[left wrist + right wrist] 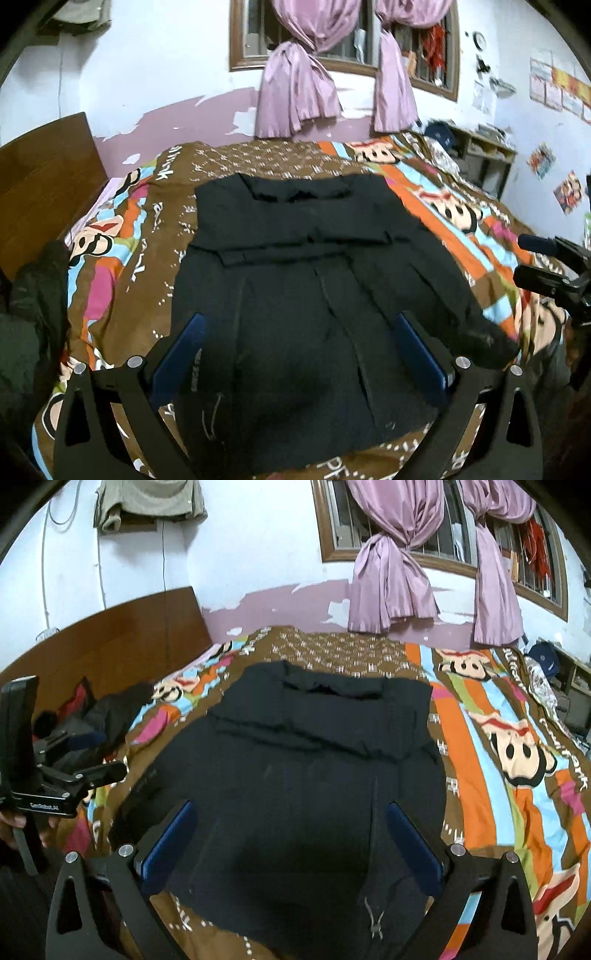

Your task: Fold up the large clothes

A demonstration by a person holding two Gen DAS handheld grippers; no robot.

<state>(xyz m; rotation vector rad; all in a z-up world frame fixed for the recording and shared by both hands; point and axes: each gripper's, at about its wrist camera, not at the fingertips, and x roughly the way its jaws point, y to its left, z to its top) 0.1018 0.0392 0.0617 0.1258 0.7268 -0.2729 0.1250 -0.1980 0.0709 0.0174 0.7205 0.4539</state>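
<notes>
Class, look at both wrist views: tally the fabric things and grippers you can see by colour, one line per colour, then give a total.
Black: 1 large garment spread on the bed
Lilac: 2 knotted curtains
Brown with cartoon print: 1 bedspread
Blue-padded: 2 grippers, left gripper, right gripper, both open
Total: 6

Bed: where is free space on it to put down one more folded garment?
Free bedspread: a wide striped band right of the black garment, and a brown strip between it and the curtained wall. Crowded: dark clothes pile by the headboard, left side.
</notes>
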